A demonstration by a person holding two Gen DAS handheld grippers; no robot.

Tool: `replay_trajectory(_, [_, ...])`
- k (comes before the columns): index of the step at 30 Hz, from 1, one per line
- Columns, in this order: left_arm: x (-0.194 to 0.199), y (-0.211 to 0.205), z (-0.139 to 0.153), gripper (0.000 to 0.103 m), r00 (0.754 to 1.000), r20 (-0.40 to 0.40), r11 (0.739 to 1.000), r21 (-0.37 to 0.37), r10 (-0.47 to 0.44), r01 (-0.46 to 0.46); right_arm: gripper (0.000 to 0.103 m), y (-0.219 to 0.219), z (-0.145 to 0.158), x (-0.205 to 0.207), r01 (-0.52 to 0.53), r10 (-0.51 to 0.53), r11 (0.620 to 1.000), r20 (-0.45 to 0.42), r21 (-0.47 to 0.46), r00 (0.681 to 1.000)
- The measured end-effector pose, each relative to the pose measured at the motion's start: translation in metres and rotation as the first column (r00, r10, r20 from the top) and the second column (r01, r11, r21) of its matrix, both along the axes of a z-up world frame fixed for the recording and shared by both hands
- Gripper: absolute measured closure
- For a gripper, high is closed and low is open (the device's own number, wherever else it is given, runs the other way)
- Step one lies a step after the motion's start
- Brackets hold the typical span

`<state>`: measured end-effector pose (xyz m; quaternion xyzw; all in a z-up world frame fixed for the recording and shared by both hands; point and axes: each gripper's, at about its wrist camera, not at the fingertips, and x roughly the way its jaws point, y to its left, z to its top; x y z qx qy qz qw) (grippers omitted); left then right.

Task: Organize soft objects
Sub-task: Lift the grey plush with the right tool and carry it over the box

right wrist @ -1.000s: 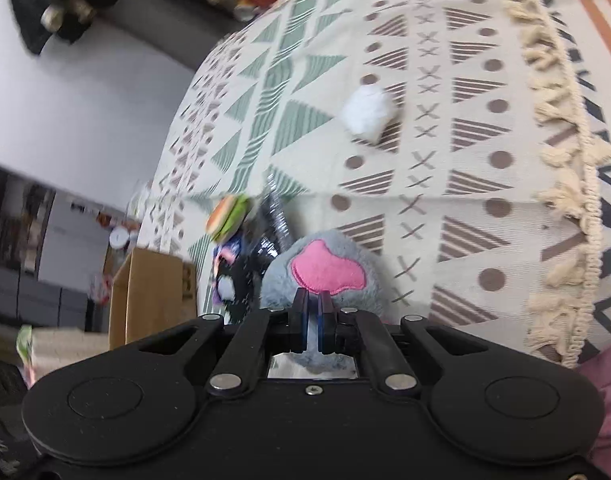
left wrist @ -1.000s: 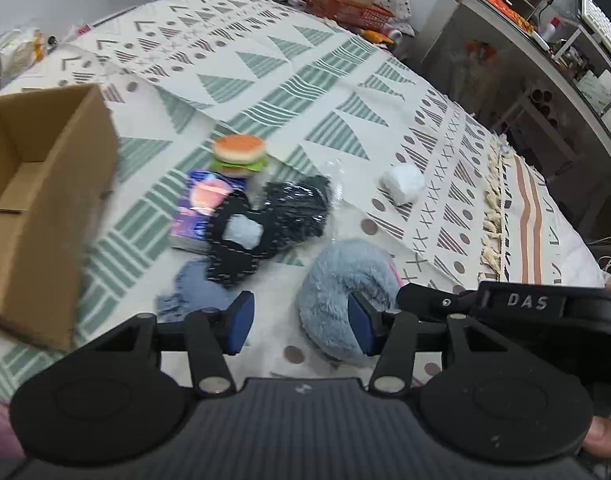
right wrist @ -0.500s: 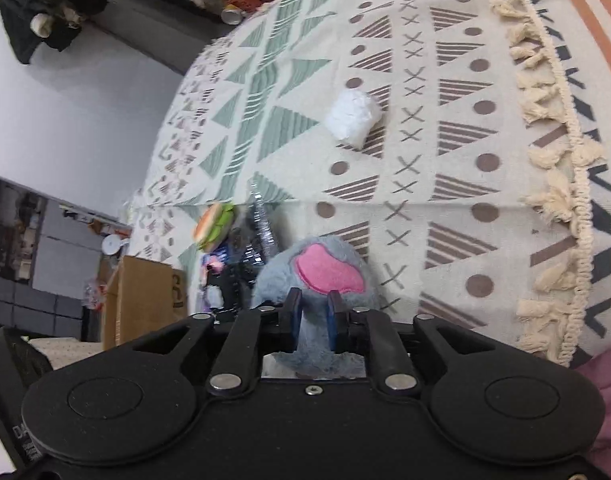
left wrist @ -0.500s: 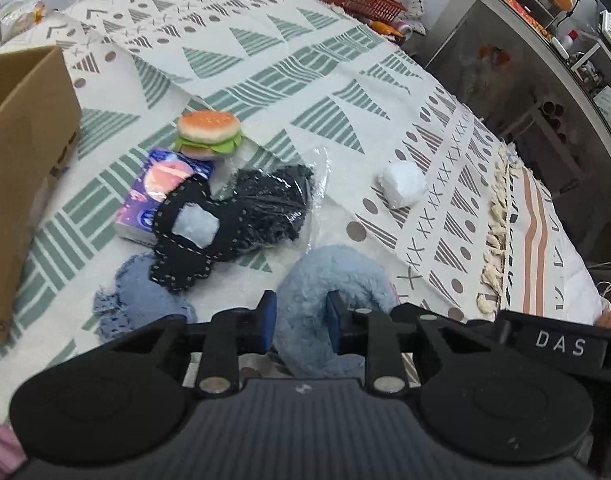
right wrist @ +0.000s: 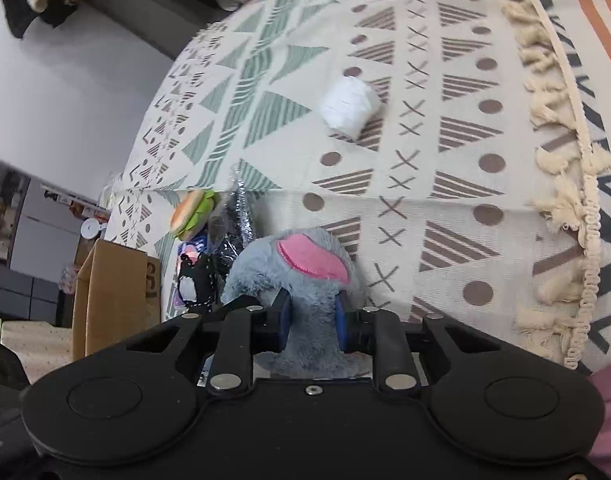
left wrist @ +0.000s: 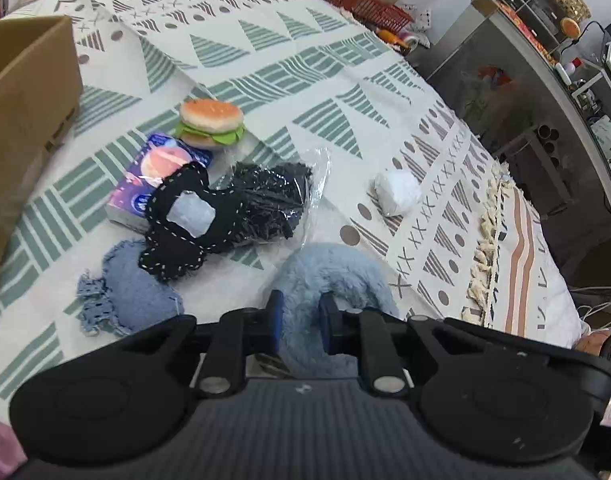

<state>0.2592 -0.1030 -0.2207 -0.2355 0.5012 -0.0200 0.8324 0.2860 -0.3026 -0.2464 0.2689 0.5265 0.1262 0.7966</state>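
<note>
Left gripper [left wrist: 300, 322]: both blue pads pressed into the grey-blue plush [left wrist: 337, 268], squeezing a fold of its fur, so I log it as clamped on the plush. Right gripper [right wrist: 311, 322]: its pads sit against either side of the same plush [right wrist: 293, 276], fur bulging between them, so also gripping; the pink patch [right wrist: 311, 260] on the plush lies just ahead of the right fingertips. The plush rests on the patterned cloth [left wrist: 265, 60], directly at both tools. Just ahead and left of the left gripper lies a blue denim piece [left wrist: 133, 292], with a black stitched felt piece [left wrist: 177, 220] overlapping its far edge. Touching that, slightly farther, is a dark item in a clear bag [left wrist: 265, 196], and to its left a purple packet [left wrist: 153, 176] partly under the felt. Beyond the packet sits a toy burger [left wrist: 210, 122]. Ahead and right of the left gripper, well apart from the pile, is a white wad [left wrist: 397, 193]; from the right gripper it lies farther ahead [right wrist: 349, 106]. Far left of the left gripper stands a cardboard box [left wrist: 29, 100], open at the top. Fringe [right wrist: 561, 168] runs along the cloth edge to the right.
</note>
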Motion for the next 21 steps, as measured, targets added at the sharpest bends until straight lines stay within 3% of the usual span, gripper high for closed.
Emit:
replay_trajectory(12, [-0.030,0.029,0.057,0.088,0.997,0.074,1.000,0.017,0.022,-0.023,0.085,0.021,0.039,-0.017,-0.086,0.081,0.995,0.100,0.054,0.992])
replay_trajectory(21, [-0.040,0.059,0.092,0.088,0.992,0.121,1.000,-0.002,0.028,-0.028,0.085,0.054,0.085,-0.030,-0.105,0.102,0.994,0.195,0.009,0.975])
